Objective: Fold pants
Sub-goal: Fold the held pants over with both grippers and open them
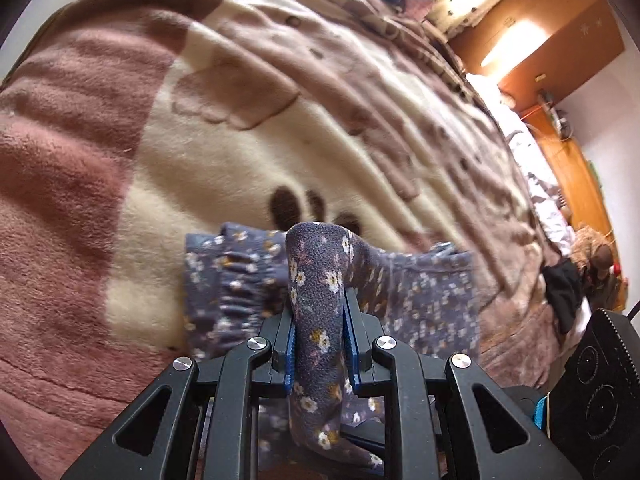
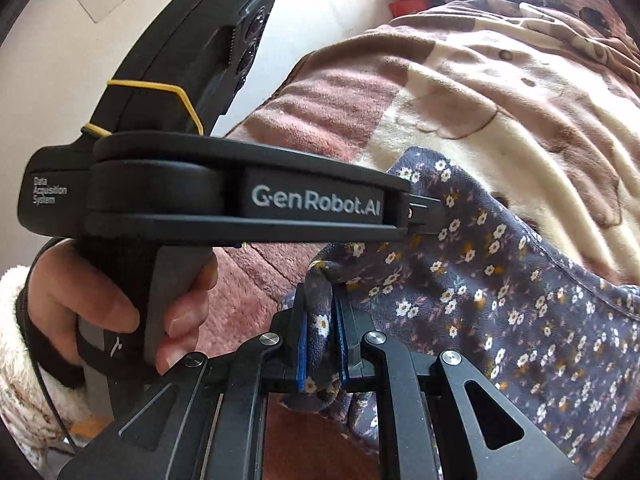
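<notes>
Left gripper [image 1: 320,344] clamped on a bunched fold of the floral pants [image 1: 420,292], right gripper [image 2: 322,344] pinching another edge alongside, so I judge I'm carrying that edge across as one fold. Pants drape forward from both jaws onto the fleece blanket [image 1: 200,152]; elastic waistband [image 1: 232,276] just beyond.

Pants [image 1: 320,280]: dusty blue-grey, sprinkled with small white flowers, orange-yellow centres, faint mauve sprigs. Blanket [image 1: 208,148]: fleece in blocks of dusky pink, tan-brown and cream, with dark brown paw-print spots. Left gripper [image 1: 319,340]: black arms, silver screw heads, blue pads. Right gripper [image 2: 320,340]: likewise black with blue pads and silver screws. Black housing, white lettering, one yellow rubber band [image 2: 160,92]. Sleeve [image 2: 16,344]: cream fleece. Cabinet [image 1: 560,32]: orange-brown wood.
</notes>
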`<state>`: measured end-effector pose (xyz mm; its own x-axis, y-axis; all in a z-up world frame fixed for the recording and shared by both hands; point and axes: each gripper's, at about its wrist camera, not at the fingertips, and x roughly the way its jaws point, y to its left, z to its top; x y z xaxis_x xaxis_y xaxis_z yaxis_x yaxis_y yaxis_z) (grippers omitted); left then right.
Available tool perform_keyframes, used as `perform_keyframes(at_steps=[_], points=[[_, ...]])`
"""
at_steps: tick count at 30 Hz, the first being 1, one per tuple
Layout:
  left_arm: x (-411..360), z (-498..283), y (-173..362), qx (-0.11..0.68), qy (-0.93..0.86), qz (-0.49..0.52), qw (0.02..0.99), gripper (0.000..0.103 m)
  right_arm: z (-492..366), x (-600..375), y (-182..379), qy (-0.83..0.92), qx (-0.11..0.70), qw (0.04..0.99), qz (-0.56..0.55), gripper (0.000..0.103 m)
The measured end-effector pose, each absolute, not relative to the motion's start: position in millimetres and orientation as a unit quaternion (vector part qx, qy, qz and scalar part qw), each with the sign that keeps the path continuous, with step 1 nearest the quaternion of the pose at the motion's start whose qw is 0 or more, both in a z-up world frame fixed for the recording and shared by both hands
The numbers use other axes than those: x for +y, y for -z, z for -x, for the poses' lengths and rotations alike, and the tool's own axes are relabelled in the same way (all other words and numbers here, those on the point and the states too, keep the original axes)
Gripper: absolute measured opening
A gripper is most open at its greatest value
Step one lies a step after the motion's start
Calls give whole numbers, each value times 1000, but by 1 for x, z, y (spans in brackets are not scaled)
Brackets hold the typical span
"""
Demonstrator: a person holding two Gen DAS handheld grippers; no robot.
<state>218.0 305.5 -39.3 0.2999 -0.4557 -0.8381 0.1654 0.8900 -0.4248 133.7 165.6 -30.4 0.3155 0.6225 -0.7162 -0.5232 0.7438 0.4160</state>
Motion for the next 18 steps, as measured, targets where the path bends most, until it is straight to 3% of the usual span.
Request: perform_keyframes(at_steps=[11, 14, 18], points=[[329, -220, 58, 563, 161, 139, 798, 21, -159, 181, 68, -330, 509, 791, -84, 15], [336, -216, 55, 559, 145, 143, 804, 24, -159, 183, 63, -347, 500, 789, -77, 24], [340, -207, 41, 544, 128, 141, 817, 28, -148, 178, 46, -371, 466, 800, -73, 28]])
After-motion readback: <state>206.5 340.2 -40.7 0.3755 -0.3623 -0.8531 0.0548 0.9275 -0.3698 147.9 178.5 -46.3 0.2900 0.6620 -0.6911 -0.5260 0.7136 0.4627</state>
